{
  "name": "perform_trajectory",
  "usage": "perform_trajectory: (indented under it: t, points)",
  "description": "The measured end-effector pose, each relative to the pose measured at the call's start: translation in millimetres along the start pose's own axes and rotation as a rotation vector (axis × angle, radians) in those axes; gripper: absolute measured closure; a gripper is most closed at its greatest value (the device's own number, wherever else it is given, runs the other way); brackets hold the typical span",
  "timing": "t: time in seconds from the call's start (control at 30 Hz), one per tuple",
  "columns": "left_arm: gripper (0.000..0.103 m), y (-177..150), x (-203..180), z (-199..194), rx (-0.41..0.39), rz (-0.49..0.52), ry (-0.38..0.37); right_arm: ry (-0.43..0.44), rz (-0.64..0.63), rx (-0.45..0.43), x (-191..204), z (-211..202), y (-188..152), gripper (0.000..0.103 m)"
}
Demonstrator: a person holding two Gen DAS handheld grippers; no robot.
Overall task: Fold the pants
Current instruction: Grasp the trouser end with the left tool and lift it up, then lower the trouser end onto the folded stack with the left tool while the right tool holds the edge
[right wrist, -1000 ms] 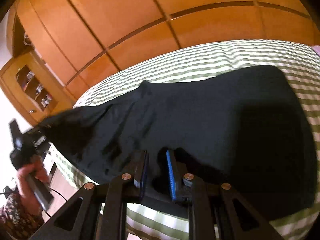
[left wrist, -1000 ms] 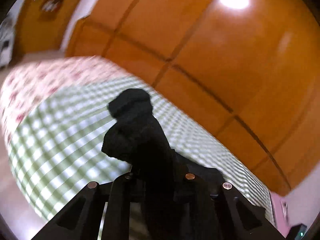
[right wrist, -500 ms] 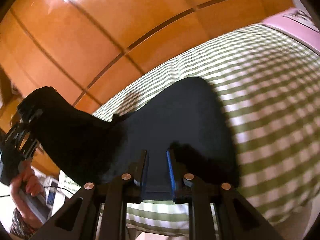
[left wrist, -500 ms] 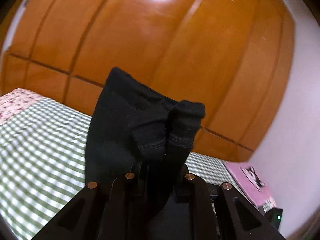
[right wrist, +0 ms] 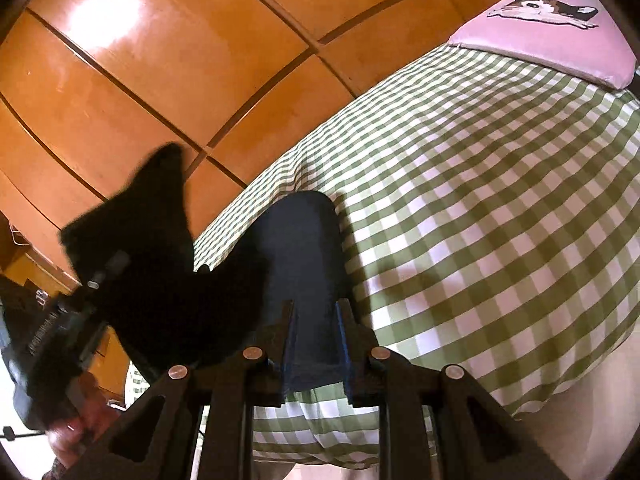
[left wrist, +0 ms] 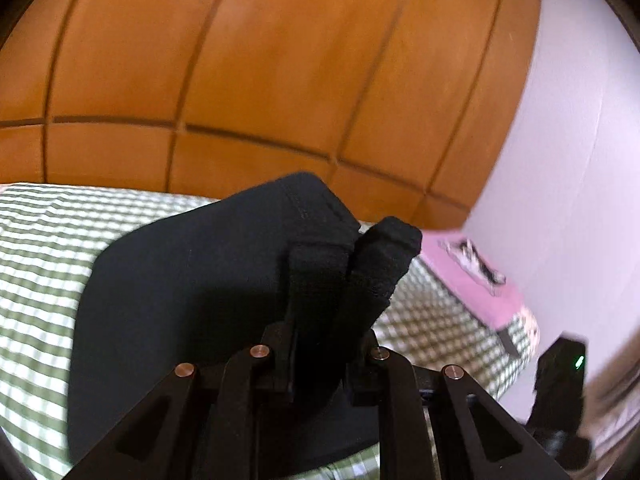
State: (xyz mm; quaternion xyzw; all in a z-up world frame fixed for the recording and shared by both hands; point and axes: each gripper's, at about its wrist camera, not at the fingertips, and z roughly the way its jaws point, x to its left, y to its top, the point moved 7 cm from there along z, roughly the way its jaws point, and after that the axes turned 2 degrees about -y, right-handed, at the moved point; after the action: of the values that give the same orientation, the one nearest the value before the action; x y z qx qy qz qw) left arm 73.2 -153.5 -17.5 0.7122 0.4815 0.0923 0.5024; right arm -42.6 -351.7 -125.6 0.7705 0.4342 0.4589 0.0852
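Note:
The black pants (left wrist: 192, 304) lie on a green-and-white checked bed (left wrist: 36, 264). My left gripper (left wrist: 320, 336) is shut on a bunched, hemmed end of them and holds it up above the sheet. In the right wrist view that lifted end (right wrist: 140, 248) rises at the left, with the left gripper (right wrist: 86, 296) and the hand holding it below. My right gripper (right wrist: 316, 344) has its blue pads (right wrist: 290, 344) closed on another part of the pants (right wrist: 304, 256) near the bed's front edge.
An orange wooden panelled wall (right wrist: 168, 80) stands behind the bed. A pink pillow with an animal picture (right wrist: 552, 36) lies at the bed's far right end. A black device with a green light (left wrist: 560, 376) sits at the right of the left wrist view.
The left gripper has swung the lifted pants end across the bed toward the pink pillow. In the right view the spread fabric has narrowed to a strip and more bare sheet shows.

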Motion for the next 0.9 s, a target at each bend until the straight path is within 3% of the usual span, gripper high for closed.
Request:
perform_trajectory:
  t: [0.2,0.53,0.63,0.8,0.9]
  points:
    - [0.087,-31,-20,29,0.095,0.061,0.011,-0.008,0.051,-0.025,-18,-5,7,0.083]
    - [0.086,-69,-44,47,0.169,0.175,0.053,0.004,0.083,-0.021,-29,-5,7,0.083]
    - [0.077,-82,-54,50,0.189,0.220,0.038,0.011,0.077,-0.022,-28,-4,7,0.082]
    - [0.038,-98,-85,36,0.189,0.296,-0.105,0.007,0.098,-0.023,-34,-5,9,0.083]
    - [0.036,-101,-89,21,0.176,0.344,-0.137,0.010,0.101,-0.032,-34,-8,12,0.083]
